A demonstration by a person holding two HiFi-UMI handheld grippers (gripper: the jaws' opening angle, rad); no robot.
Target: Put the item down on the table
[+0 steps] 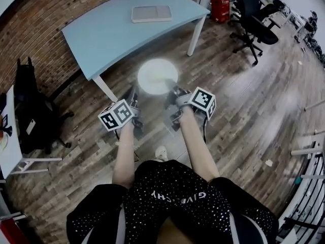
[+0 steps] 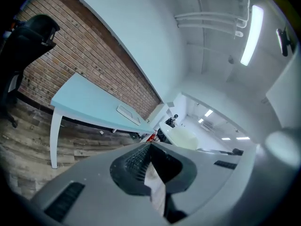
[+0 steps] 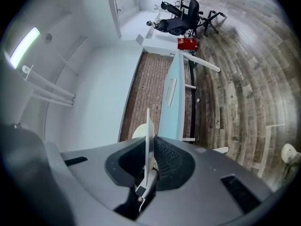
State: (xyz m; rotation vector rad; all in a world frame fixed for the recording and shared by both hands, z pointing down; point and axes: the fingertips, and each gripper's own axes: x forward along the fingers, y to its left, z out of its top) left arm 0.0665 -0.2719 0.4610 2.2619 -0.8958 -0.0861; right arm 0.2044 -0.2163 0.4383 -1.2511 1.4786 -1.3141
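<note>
A round white plate (image 1: pixel 158 76) hangs in the air over the wooden floor, just short of the light blue table (image 1: pixel 117 34). My left gripper (image 1: pixel 135 92) is shut on the plate's left near rim and my right gripper (image 1: pixel 173 92) is shut on its right near rim. In the left gripper view the jaws (image 2: pixel 149 149) pinch a pale rim, and the plate (image 2: pixel 182 138) shows beyond them. From the right gripper view the plate (image 3: pixel 147 131) is seen edge-on as a thin white line clamped between the jaws (image 3: pixel 150 147). The table (image 2: pixel 89 102) lies ahead.
A flat whitish tray (image 1: pixel 151 13) lies near the table's far edge. A brick wall runs behind the table. A black office chair (image 1: pixel 252 14) and a red box (image 1: pixel 220 6) stand at the back right. Another black chair (image 1: pixel 30 111) and a white desk (image 1: pixel 11 146) are at the left.
</note>
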